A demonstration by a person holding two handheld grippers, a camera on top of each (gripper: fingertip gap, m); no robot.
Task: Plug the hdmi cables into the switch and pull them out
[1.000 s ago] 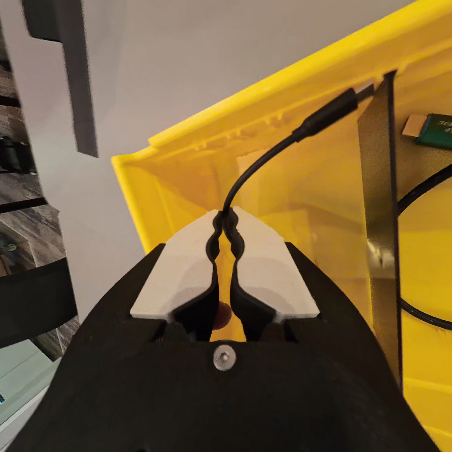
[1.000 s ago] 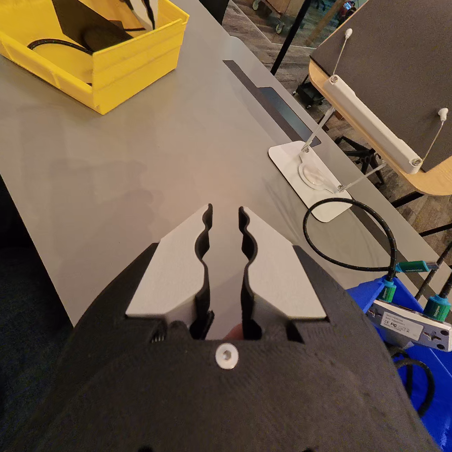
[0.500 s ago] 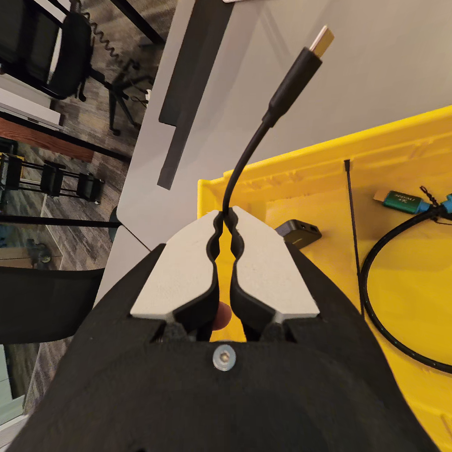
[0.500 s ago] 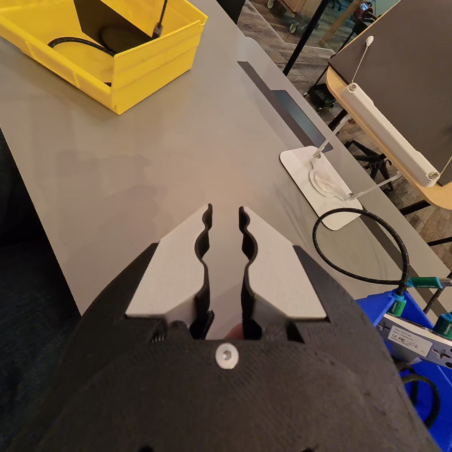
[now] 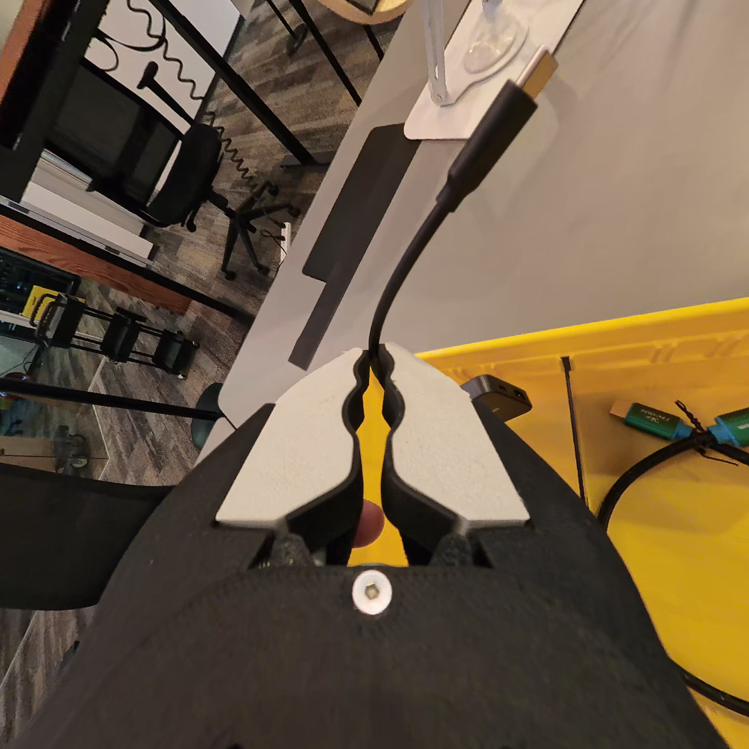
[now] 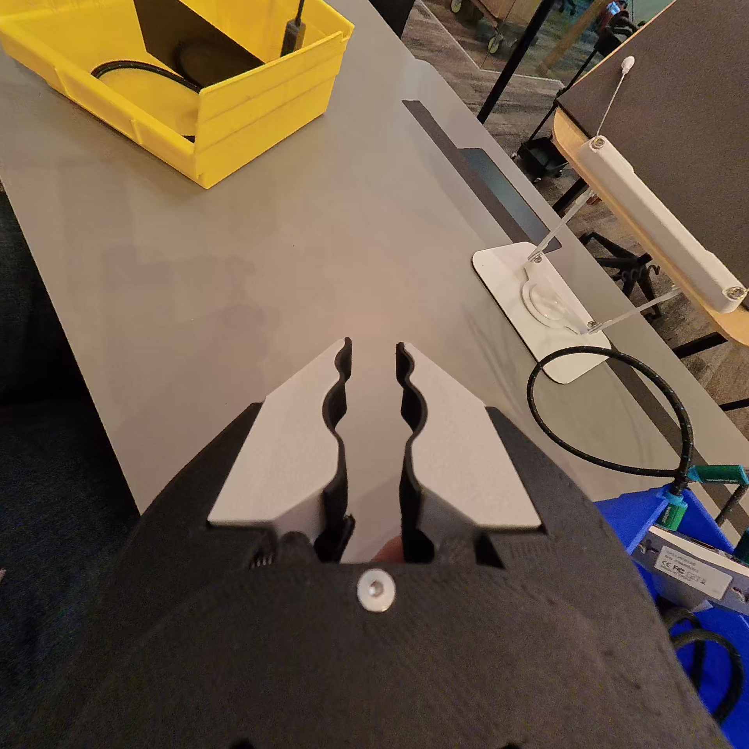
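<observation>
In the left wrist view my left gripper [image 5: 375,356] is shut on a thin black cable [image 5: 405,259], held above the yellow bin [image 5: 608,336]. The cable's gold-tipped plug [image 5: 535,77] points up, over the grey table. Two green HDMI plugs [image 5: 652,419] on a black braided cable lie in the bin. In the right wrist view my right gripper [image 6: 373,344] is open and empty over the table [image 6: 243,283]. The switch [image 6: 689,575] sits in a blue bin [image 6: 632,523] at lower right with a green plug [image 6: 673,516] in it.
A small black box [image 5: 498,399] lies in the yellow bin [image 6: 259,121]. A white stand base [image 6: 539,308] sits near the table's far edge, with a braided cable loop [image 6: 608,405] in front of it. Chairs and desks stand beyond the table. Left tips to right tips: about 45 cm. My right gripper's tips are some 35 cm from the switch [image 6: 689,575].
My left gripper has lifted the black cable up out of the yellow bin, so its plug now stands over the table. The right gripper stays open and has shifted slightly.
</observation>
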